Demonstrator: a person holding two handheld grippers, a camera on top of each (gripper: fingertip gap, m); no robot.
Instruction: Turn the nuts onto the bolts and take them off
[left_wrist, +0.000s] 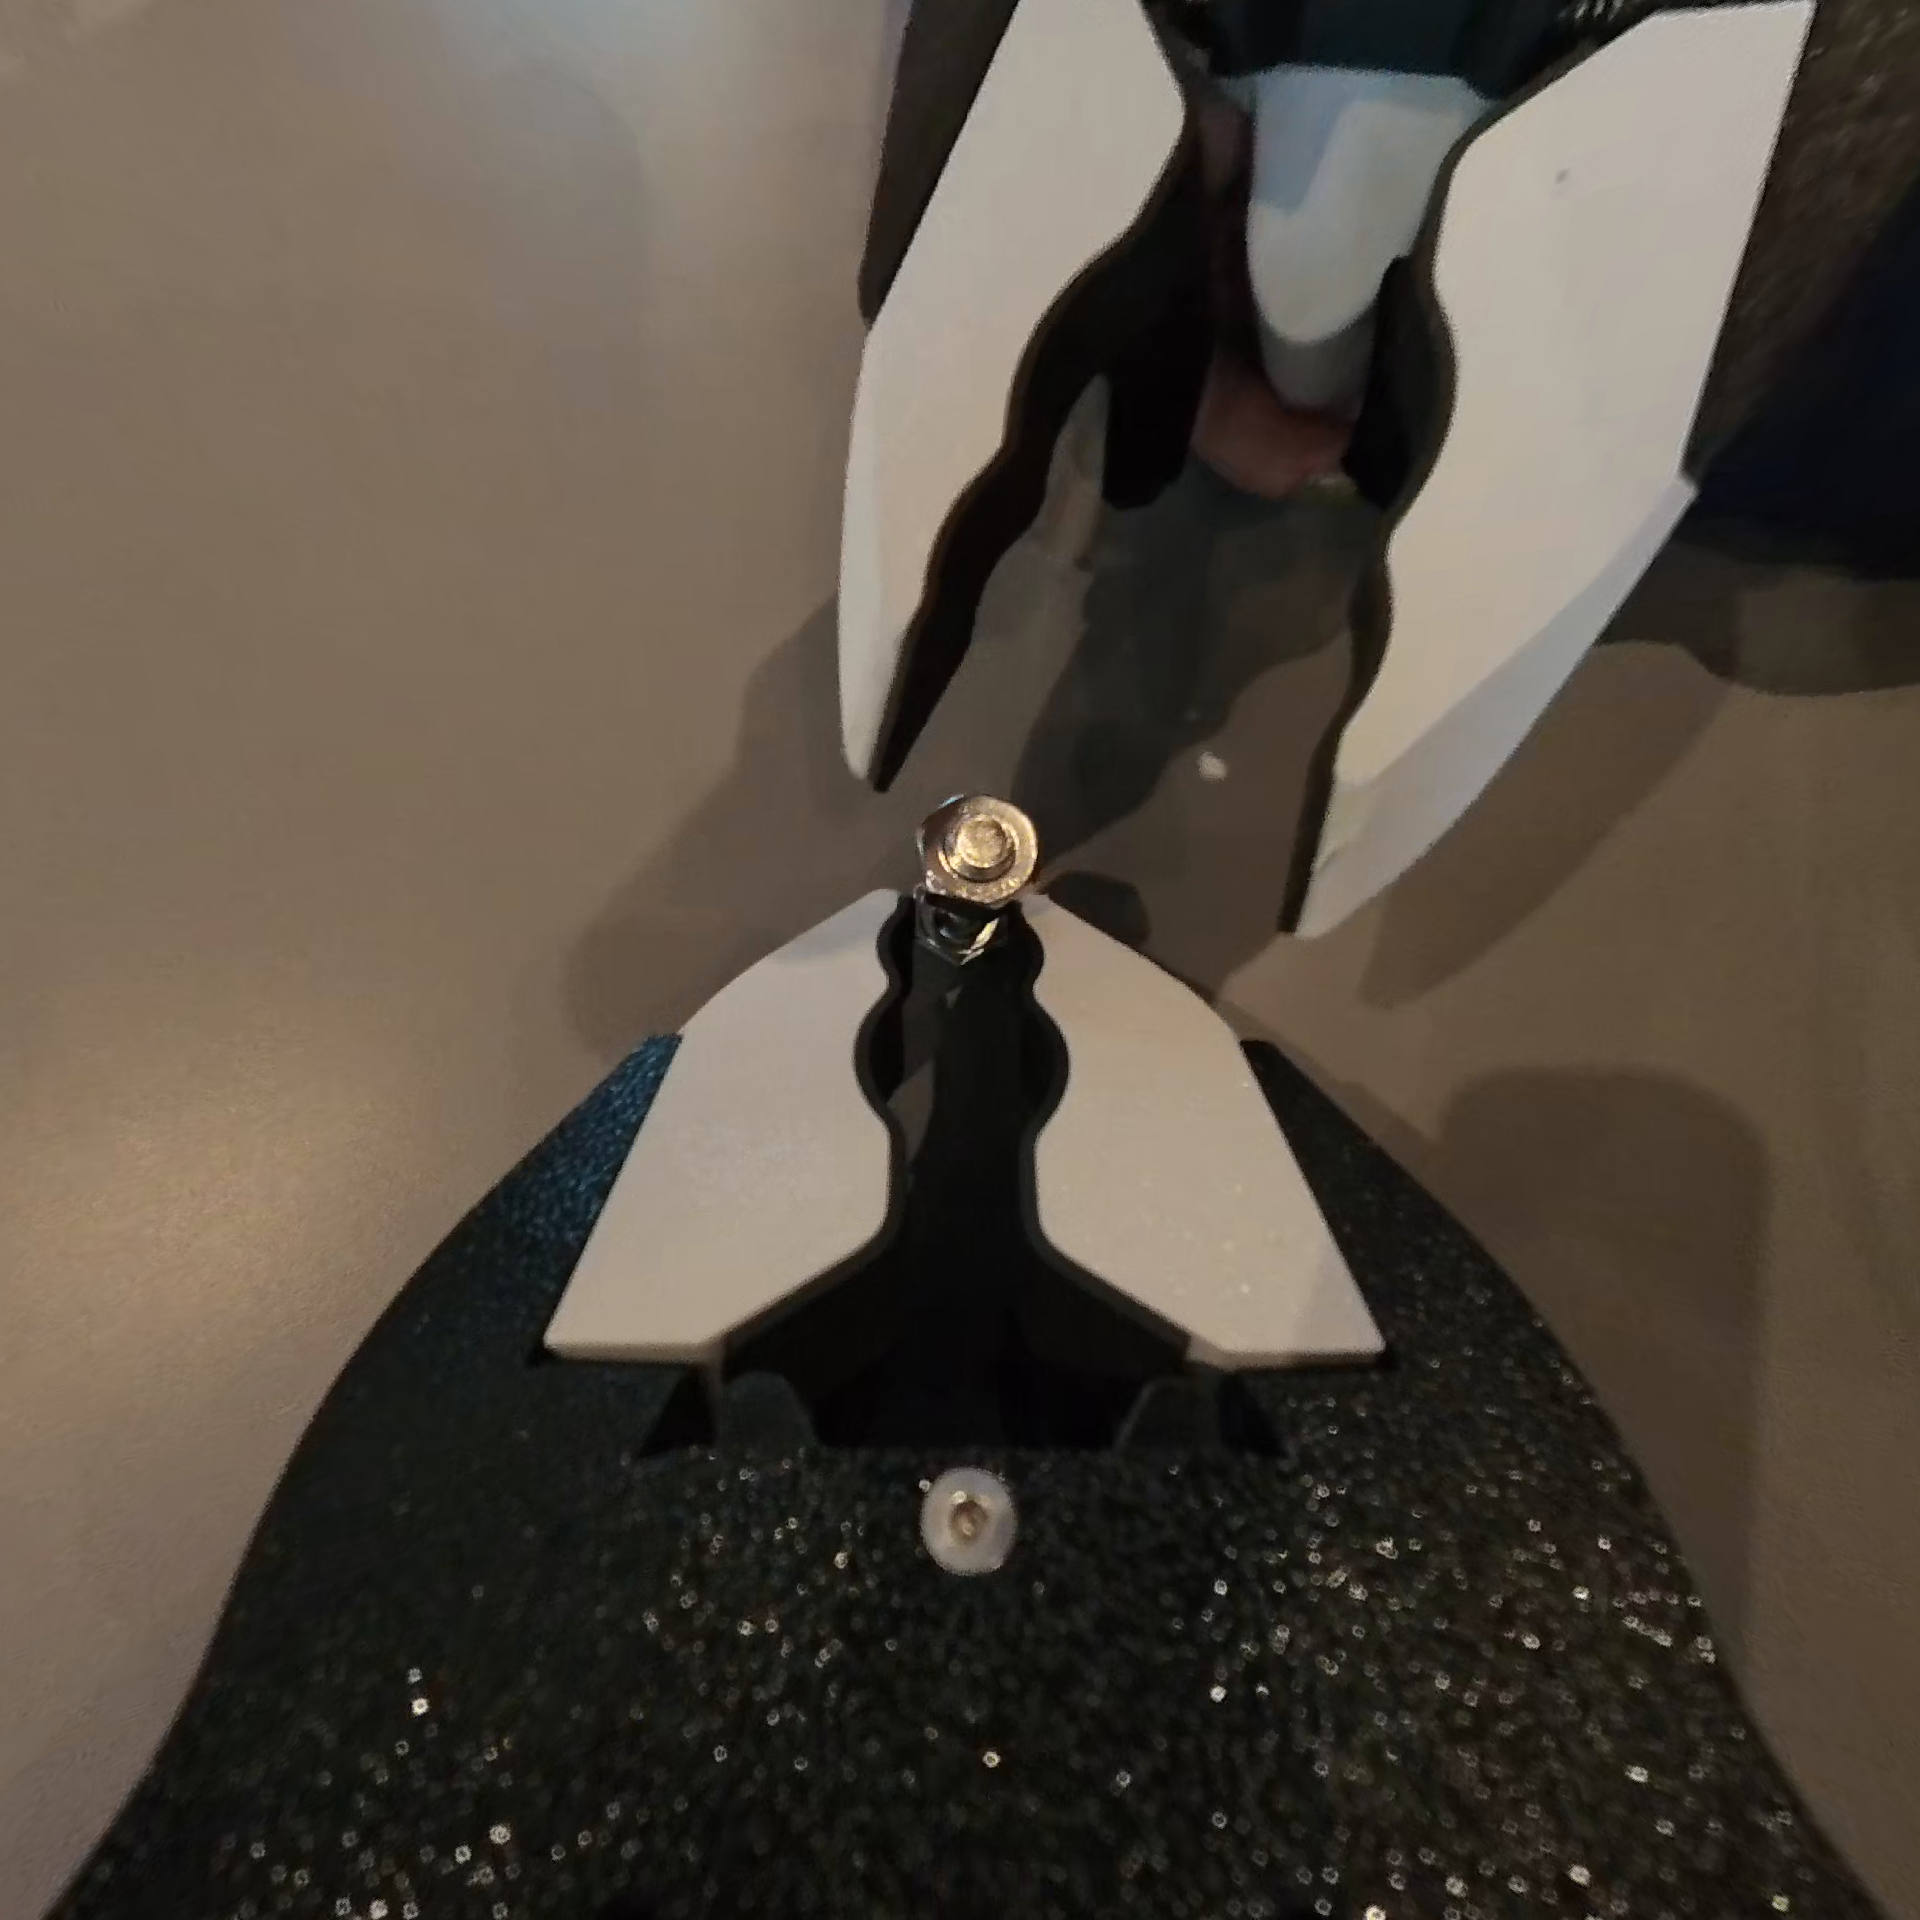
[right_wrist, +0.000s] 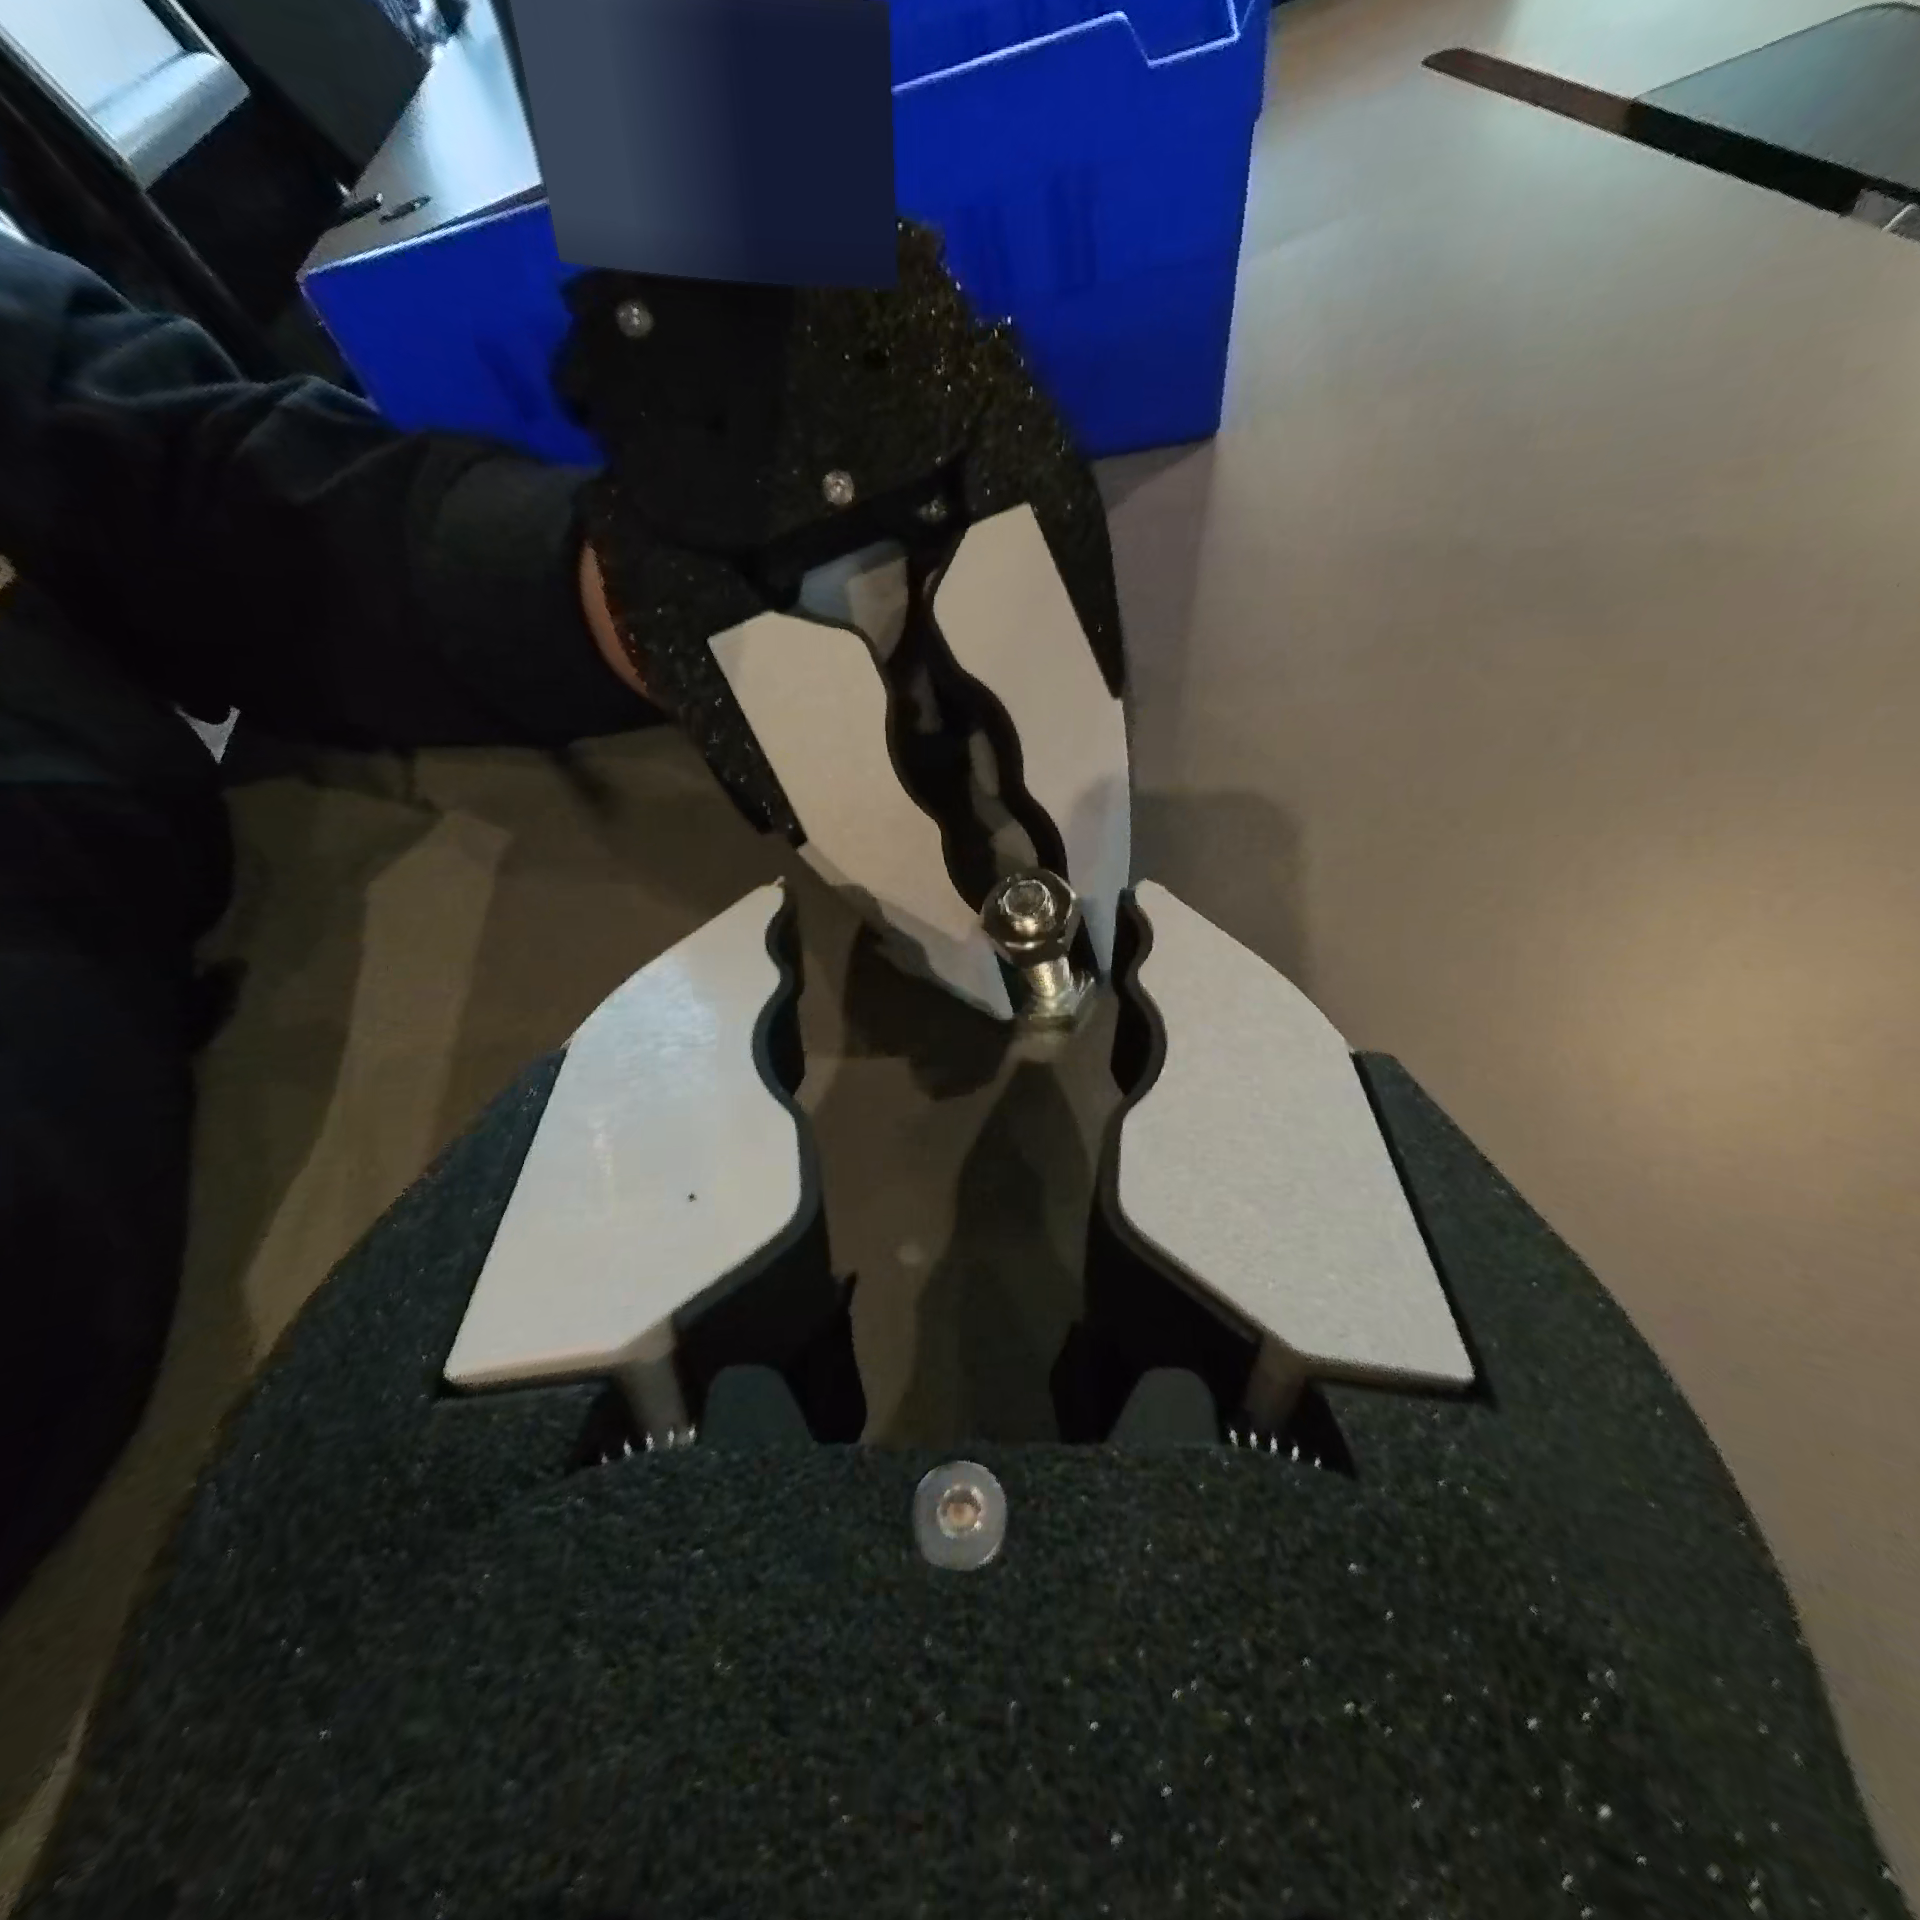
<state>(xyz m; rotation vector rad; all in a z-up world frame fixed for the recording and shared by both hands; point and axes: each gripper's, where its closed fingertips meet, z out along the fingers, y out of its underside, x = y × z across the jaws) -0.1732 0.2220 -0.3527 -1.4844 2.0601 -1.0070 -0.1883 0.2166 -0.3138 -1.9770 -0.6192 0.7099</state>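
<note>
A silver bolt (left_wrist: 977, 847) is held with its head pointing towards the left wrist camera. My left gripper (left_wrist: 961, 914) is shut on its shaft just under the head. In the right wrist view the bolt (right_wrist: 1029, 920) stands upright over the beige table (right_wrist: 1558, 831), with what looks like a nut (right_wrist: 1051, 1023) at its lower end. The left gripper (right_wrist: 1049, 956) comes down from above and clamps it. My right gripper (right_wrist: 958, 894) is open and empty. The bolt sits between its fingertips, close to the right finger (right_wrist: 1247, 1143). The right gripper also shows in the left wrist view (left_wrist: 1081, 847), open beyond the bolt.
A blue plastic crate (right_wrist: 1091, 260) stands on the table behind the left gripper. A person's dark sleeve (right_wrist: 260, 571) reaches in from the left. A dark flat object (right_wrist: 1662, 114) lies at the far right edge of the table. Tip to tip, the grippers are about 4 centimetres apart.
</note>
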